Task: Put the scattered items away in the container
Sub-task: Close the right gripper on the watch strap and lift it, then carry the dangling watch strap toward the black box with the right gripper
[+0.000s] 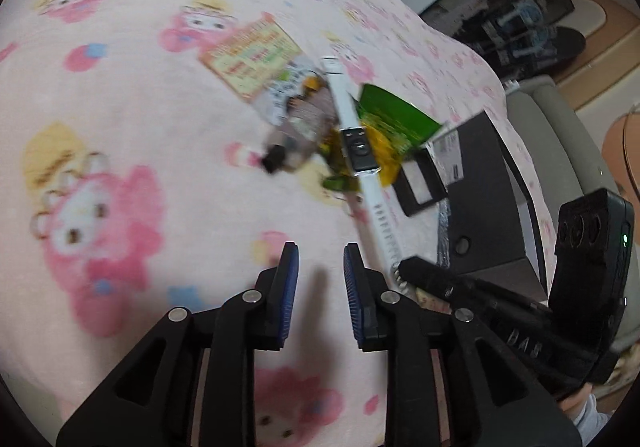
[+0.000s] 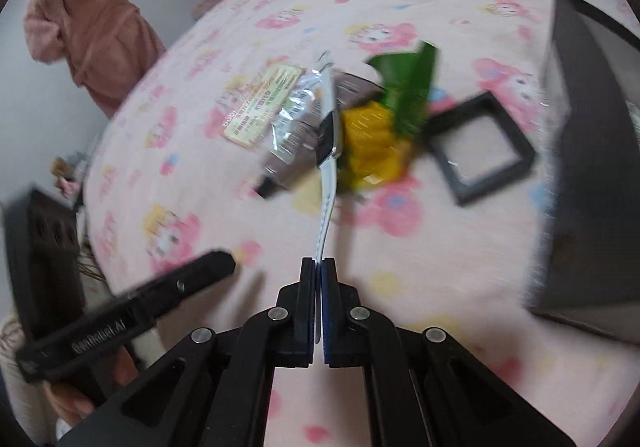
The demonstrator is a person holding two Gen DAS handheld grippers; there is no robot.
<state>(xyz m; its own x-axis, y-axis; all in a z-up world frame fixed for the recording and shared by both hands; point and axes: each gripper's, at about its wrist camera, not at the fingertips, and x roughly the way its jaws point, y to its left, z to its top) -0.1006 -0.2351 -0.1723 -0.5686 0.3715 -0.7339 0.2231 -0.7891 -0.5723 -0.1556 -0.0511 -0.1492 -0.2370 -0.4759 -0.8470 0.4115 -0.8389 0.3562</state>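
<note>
A white watch (image 1: 358,151) with a dark face hangs by its strap over a pile on the pink blanket. My right gripper (image 2: 319,261) is shut on the strap's end; the watch (image 2: 328,139) dangles ahead of it. Under the watch lie a green and yellow packet (image 2: 376,135), a small bottle with a black cap (image 1: 300,127) and an orange-edged printed packet (image 1: 252,55). The black box (image 2: 592,167) stands to the right, with a black square frame (image 2: 480,147) lying beside it. My left gripper (image 1: 320,251) is open above bare blanket, left of the strap, with nothing between its fingers.
The pink cartoon-print blanket (image 1: 120,167) covers a bed. A person in a pink robe (image 2: 88,27) stands at the bed's far left side. Beyond the bed's right edge sit a grey seat (image 1: 560,135) and dark shelves (image 1: 520,7).
</note>
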